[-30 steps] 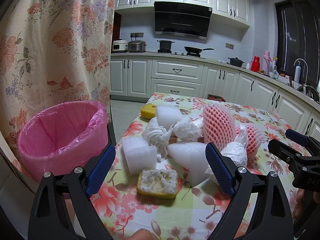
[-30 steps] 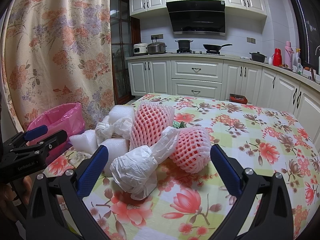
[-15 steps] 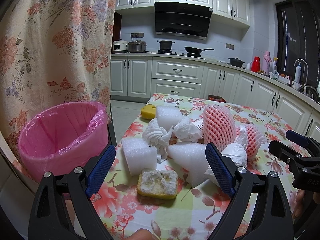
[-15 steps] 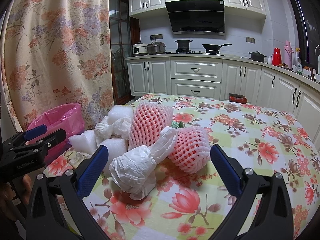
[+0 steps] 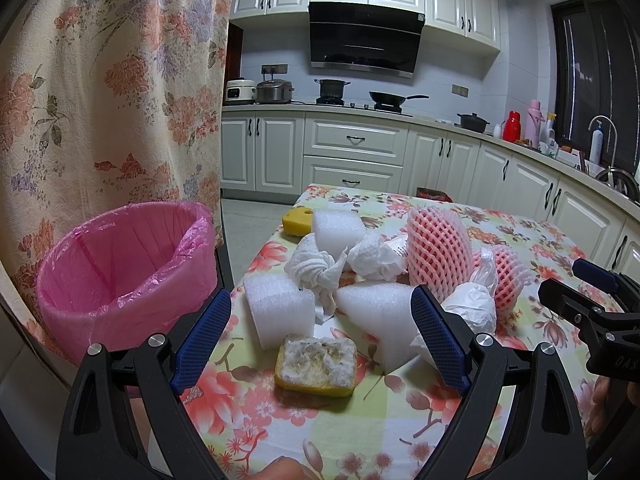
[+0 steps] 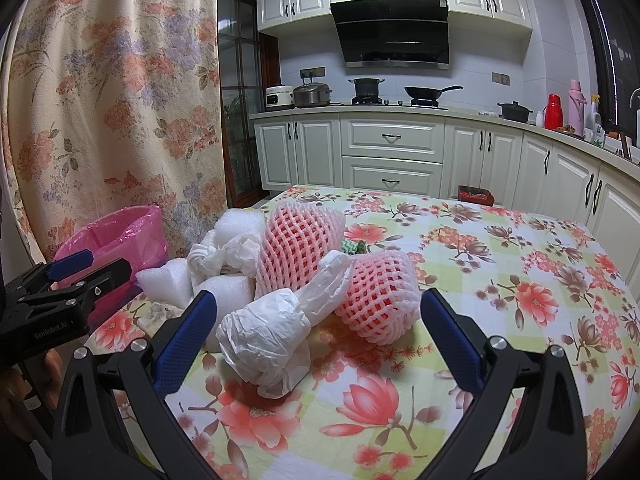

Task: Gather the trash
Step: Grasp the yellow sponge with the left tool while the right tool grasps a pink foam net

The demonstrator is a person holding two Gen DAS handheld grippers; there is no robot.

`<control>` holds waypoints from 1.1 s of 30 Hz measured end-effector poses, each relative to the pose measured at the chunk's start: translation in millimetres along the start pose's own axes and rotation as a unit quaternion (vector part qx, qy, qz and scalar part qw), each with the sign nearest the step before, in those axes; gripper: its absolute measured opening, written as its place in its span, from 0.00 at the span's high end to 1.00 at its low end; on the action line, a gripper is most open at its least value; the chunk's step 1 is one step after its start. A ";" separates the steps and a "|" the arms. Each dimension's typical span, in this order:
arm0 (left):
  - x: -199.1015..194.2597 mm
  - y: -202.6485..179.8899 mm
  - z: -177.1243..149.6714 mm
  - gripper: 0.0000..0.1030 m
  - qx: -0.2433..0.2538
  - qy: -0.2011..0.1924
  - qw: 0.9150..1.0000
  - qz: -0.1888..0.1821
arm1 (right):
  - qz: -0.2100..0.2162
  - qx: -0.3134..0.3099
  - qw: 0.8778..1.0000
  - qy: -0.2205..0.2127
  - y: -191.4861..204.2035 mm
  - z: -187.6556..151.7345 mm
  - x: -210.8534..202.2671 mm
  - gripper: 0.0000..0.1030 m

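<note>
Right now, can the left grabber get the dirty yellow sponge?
Probably yes. The left gripper is open, and the dirty yellow sponge lies nearest it on the table, between its jaws, with nothing in front.

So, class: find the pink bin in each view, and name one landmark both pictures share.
Left wrist: the pink bin sits at lower left, beside the table edge, in front of the curtain.
Right wrist: the bin is at the left edge, partly hidden behind the left gripper.
Shared landmark: the tall pink foam net in the trash pile.
</note>
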State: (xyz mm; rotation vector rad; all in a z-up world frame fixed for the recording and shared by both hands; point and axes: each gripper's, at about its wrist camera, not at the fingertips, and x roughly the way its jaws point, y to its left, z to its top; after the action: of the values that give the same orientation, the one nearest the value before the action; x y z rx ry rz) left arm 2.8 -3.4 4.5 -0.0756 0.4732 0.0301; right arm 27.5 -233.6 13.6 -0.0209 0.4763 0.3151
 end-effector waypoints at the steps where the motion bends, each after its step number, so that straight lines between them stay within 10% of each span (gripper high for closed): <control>1: 0.8 0.0 -0.3 0.17 0.001 0.001 1.000 0.001 | -0.001 0.001 1.000 0.002 -1.5 0.0 0.3 0.04; 23: 74.8 25.1 -31.5 0.21 -0.028 0.160 0.987 0.019 | -0.036 0.011 0.994 0.102 -51.3 2.2 61.2 0.04; 33: 83.5 12.8 -26.1 0.71 -0.010 0.178 0.984 -0.016 | -0.028 0.004 0.989 0.146 -62.9 3.5 94.7 0.06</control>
State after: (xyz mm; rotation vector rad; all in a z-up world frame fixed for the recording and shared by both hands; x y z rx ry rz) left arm 64.6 8.2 -57.5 -0.1092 0.8285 -0.0096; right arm 127.8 -265.4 -29.6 -0.0736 0.7657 0.2561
